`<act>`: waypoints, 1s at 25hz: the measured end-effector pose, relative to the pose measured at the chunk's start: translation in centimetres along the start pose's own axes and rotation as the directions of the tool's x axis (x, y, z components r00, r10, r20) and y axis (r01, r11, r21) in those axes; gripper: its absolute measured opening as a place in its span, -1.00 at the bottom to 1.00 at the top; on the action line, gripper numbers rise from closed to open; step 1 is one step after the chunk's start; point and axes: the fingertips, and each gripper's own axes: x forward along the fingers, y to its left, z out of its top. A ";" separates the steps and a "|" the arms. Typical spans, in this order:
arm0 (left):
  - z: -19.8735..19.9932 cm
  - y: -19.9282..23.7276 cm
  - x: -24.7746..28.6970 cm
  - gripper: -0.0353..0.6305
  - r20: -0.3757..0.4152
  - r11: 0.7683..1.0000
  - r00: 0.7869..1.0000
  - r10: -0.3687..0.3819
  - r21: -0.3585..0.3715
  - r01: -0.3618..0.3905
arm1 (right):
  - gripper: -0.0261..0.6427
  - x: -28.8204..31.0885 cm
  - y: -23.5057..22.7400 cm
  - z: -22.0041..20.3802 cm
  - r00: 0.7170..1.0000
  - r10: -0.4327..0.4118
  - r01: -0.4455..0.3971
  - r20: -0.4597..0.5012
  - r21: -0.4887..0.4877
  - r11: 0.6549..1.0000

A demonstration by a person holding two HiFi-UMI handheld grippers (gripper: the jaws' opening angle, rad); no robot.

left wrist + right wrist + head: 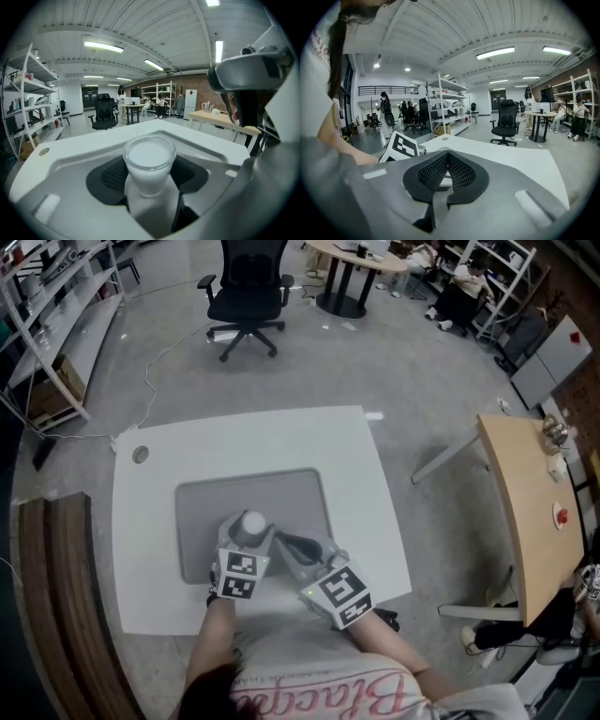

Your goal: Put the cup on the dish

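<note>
While reading from the left, start with the left claw [149, 180]: clamped on the cup [149, 157] low on its body, ribbed black pads [110, 174] pressed to its two sides. Holds it upright, mouth up, long axis vertical, over the near part of the grey mat [281, 488] on the white counter [187, 451]; cannot tell whether resting there or raised a little. Looks small and round, milky white, smooth and glossy, with a thick clear rim; probably hard and slippery, so worth a steady squeeze. Farther right, find the right claw [447, 169], pressed together on nothing, meshed pads [464, 176] meeting in one seam. Lies just beside the left one, close enough for that one's marker cube [401, 147] to show at the near left of the right gripper view. Cannot find a dish in any view: nothing on mat or counter but claws and cup. Judging by that, stands at the carrying step, with the placing not yet done. Turns, for the coming move, on the dish's bearing from the left claw, and cannot say that from these views. Falls to the left claw regardless, as the one with the cup in hand. Calls for a level descent, mouth kept up, and letting go only with the base flat.
</note>
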 end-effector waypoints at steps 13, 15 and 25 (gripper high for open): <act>-0.7 0.3 1.3 -0.10 -0.003 1.000 1.000 -0.008 0.017 0.009 | -0.92 0.0 0.4 -0.2 0.999 -0.033 0.033 -0.015 0.013 0.999; -0.7 0.5 1.2 -0.10 -0.027 1.000 1.000 0.001 -0.007 -0.001 | -0.92 -0.1 0.6 -0.1 0.999 -0.036 0.036 -0.013 0.011 0.999; 1.1 0.8 -0.9 -0.01 -0.009 0.999 0.999 0.037 0.017 -0.037 | -0.92 -1.6 0.6 0.8 0.996 -0.088 0.088 0.025 0.004 0.996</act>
